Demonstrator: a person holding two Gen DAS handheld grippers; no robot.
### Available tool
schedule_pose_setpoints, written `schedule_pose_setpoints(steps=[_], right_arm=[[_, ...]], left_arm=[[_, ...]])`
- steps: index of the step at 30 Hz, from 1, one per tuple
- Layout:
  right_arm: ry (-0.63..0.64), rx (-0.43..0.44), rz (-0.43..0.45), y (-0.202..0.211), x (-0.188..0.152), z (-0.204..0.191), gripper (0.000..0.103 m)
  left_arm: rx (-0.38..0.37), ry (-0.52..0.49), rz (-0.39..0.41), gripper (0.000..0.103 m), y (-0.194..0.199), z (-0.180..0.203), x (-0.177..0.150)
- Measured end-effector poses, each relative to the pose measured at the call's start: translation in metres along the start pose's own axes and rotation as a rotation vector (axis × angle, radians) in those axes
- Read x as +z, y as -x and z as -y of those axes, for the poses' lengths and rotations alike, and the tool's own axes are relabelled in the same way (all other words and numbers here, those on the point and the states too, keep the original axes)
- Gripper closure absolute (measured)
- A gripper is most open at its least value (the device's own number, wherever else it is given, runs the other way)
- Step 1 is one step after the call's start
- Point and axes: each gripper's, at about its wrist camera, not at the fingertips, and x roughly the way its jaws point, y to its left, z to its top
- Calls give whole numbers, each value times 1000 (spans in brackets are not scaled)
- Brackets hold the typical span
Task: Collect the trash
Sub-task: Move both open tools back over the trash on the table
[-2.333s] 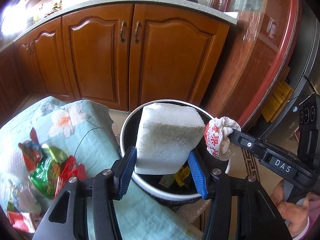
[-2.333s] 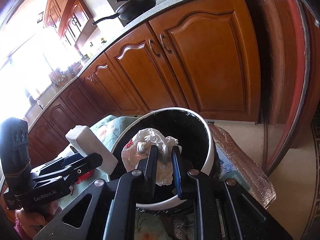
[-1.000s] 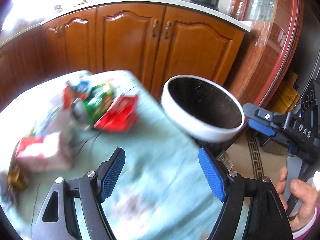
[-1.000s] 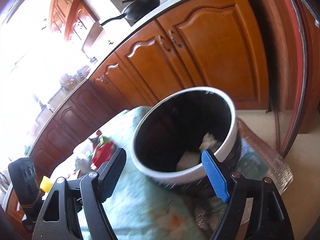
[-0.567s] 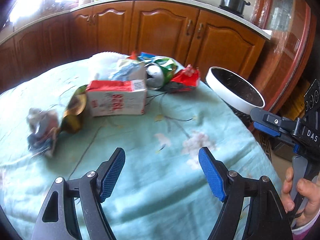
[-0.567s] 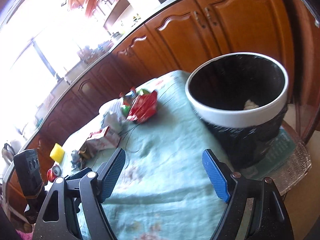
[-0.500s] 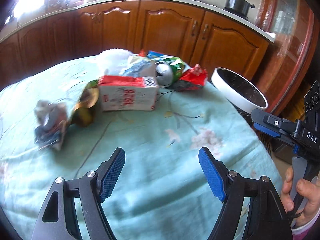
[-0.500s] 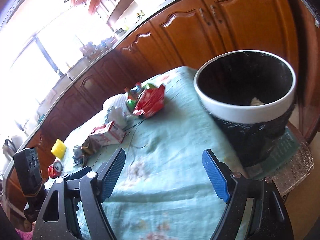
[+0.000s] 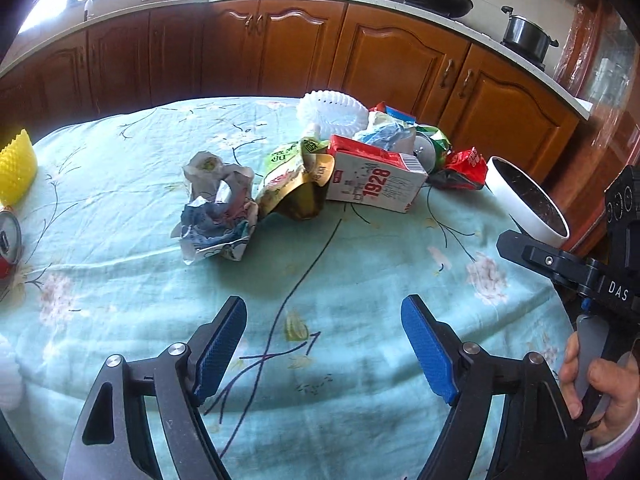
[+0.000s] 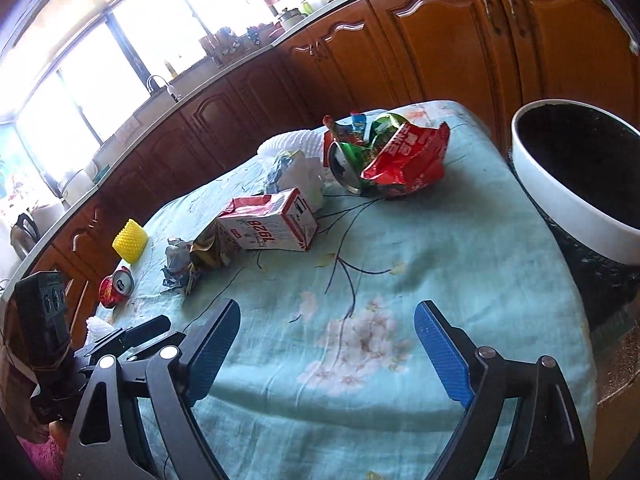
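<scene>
Both tools hang above the near part of the tabletop [image 9: 120,248], which is covered by a light green flowered cloth. The left hand-held gripper [image 9: 324,344] has its 2 blue pads wide apart and holds nothing; the right hand-held gripper [image 10: 326,346] is also spread wide and empty.

The trash lies well ahead of both, in a loose row across the cloth. Straight ahead of the left one is a crumpled wrapper [image 9: 216,210], touching a green and gold pouch [image 9: 292,184], which leans on a red and white carton [image 9: 374,178] marked 1928. Behind the carton sit a white foam net [image 9: 332,110], a can, probably metal [image 9: 426,150], and a red snack bag [image 9: 460,168].

Far left are a yellow foam net [image 9: 12,166] and a red drink can [image 10: 116,286]. The white-rimmed bin [image 10: 576,184] stands beside the table's right edge.
</scene>
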Motion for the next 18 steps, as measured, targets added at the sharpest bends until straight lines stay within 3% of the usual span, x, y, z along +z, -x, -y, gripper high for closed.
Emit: schedule_pose_setpoints(steps=[18], right_arm=[[308, 46, -87, -76, 52, -42, 11]], left_arm=[[100, 100, 32, 22, 5, -63, 44]])
